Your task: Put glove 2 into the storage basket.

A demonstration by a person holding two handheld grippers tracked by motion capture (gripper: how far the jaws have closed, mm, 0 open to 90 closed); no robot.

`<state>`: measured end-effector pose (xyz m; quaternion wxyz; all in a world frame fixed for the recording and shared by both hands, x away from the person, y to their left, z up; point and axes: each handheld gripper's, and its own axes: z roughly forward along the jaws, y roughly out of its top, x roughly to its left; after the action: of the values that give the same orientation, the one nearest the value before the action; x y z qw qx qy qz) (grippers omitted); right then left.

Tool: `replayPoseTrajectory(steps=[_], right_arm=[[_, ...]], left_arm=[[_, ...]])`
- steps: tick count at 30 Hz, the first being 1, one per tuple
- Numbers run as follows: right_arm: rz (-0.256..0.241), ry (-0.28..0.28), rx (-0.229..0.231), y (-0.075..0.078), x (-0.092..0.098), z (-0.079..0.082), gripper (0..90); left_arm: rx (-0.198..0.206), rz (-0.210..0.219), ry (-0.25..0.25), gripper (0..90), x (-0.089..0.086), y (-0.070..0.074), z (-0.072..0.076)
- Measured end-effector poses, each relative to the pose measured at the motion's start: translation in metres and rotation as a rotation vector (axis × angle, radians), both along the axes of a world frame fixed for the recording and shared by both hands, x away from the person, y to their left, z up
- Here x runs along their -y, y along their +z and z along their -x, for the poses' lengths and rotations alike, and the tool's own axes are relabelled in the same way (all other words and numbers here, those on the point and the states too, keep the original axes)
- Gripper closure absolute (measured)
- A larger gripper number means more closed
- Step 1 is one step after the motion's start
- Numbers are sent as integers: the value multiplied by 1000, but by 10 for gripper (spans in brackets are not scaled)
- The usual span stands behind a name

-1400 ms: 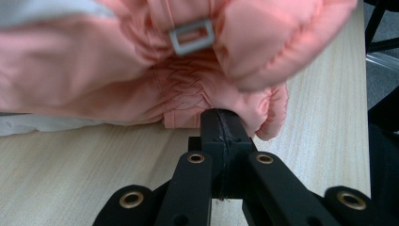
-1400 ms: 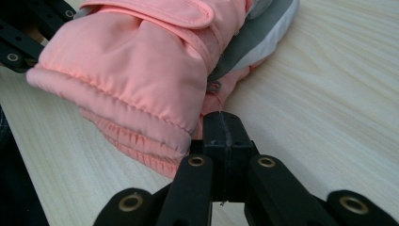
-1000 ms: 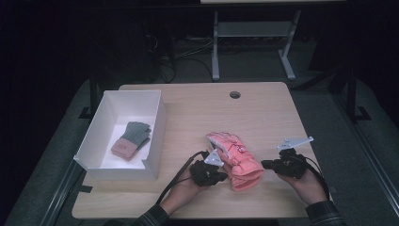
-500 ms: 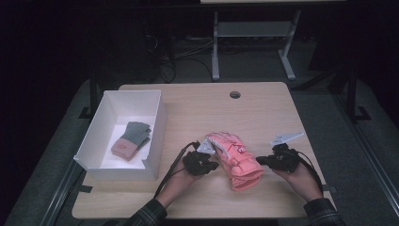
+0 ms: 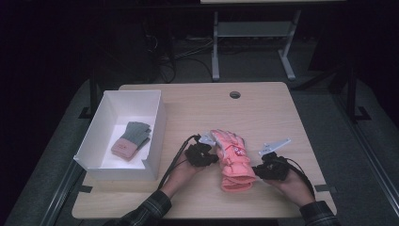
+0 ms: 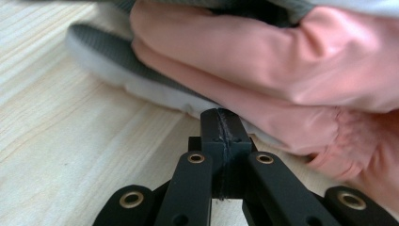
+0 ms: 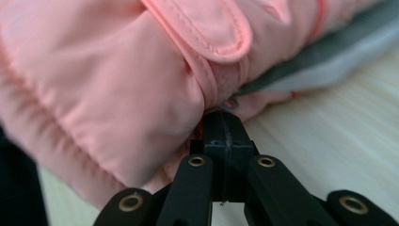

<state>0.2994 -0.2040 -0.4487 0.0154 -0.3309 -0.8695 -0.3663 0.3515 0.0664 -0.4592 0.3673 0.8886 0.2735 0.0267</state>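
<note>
One light wooden table (image 5: 282, 113) with a round cable hole near its far edge. On it: one white rectangular cardboard box (image 5: 157, 136) at the left edge, and one salmon-pink padded ski glove (image 5: 233, 160) lying flat toward the near edge, a little right of centre. The glove's fingers point to the far edge and its cuff to the near edge. A second glove may lie stacked under it: the left gripper view shows a grey-and-white layer (image 6: 141, 77) beneath the pink fabric, but I cannot tell whether it is a separate item.

Inside the box: one small knit glove, grey-green with a pink cuff (image 5: 131, 140), lying on the box floor.

Two grippers, one per hand. The left gripper (image 5: 207, 153) sits at the pink glove's left side, about mid-length. In the left gripper view its jaws are pressed together tip to tip with no gap, and the tip (image 6: 221, 127) meets the lower edge of the glove where it rests on the table. No fabric is visible between the jaws.

The right gripper (image 5: 263, 167) sits at the glove's right side, nearer the cuff. In the right gripper view its jaws are likewise clenched tip to tip, with the tip (image 7: 223, 129) against the pink fabric just below the strap tab. I cannot tell whether any fabric is pinched.

Two plaid sleeves enter from the near edge.
</note>
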Motion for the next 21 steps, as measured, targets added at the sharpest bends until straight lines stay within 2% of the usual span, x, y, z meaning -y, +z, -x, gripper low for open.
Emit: replayPoseTrajectory(steps=[3,5,11,12,15,18,21], right_arm=[[-12,37,3,1,-12,5,900],[-11,64,9,1,-20,8,900],[-32,90,18,3,-32,12,900],[-34,87,21,4,-31,12,900],[-20,43,37,11,-24,13,900],[-42,-14,70,21,-9,10,900],[-80,-65,108,34,1,5,899]], left_arm=[[7,3,0,895,-4,2,-2],[-2,23,12,895,-5,2,-3],[-4,35,8,895,-11,5,-6],[-3,44,19,895,-11,6,-6],[0,34,17,895,-19,12,-7],[1,57,41,887,-27,21,-6],[4,75,53,823,-35,32,-6]])
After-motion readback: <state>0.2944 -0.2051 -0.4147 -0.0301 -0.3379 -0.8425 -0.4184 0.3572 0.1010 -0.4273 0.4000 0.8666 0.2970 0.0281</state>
